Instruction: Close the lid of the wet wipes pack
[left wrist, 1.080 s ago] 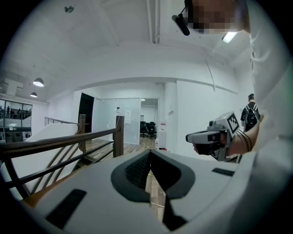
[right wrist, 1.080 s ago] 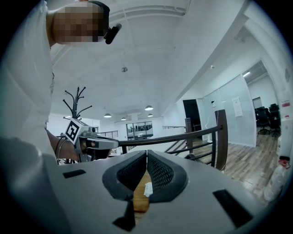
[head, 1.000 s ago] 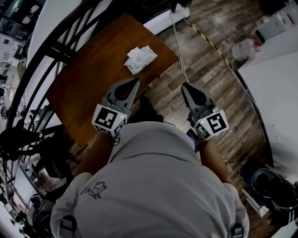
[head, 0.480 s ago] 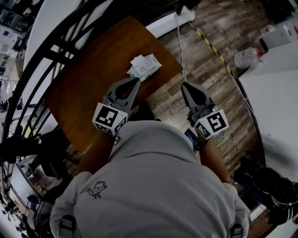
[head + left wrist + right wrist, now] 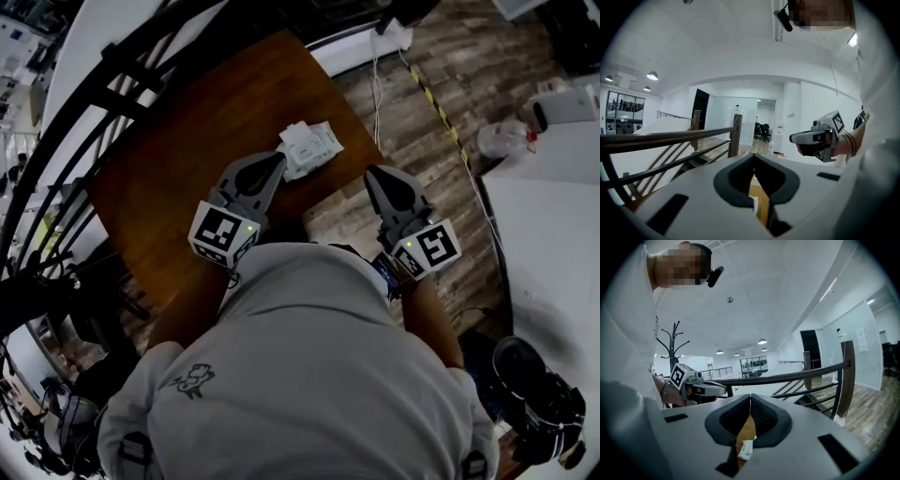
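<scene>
The wet wipes pack is white with pale green and lies on the brown wooden table near its right edge. I cannot tell how its lid stands. My left gripper is shut and empty, with its tip just left of the pack and close to it. My right gripper is shut and empty, over the floor right of the table's corner. Below the closed jaws a sliver of the pack shows in the right gripper view. The left gripper view shows the right gripper level beside it.
A dark stair railing curves along the table's left side. A white cable runs over the wood plank floor. A plastic jug and a white tabletop lie to the right.
Both grippers have moved forward together. The wipes pack now lies much nearer the left gripper's tip. Both stay shut.
</scene>
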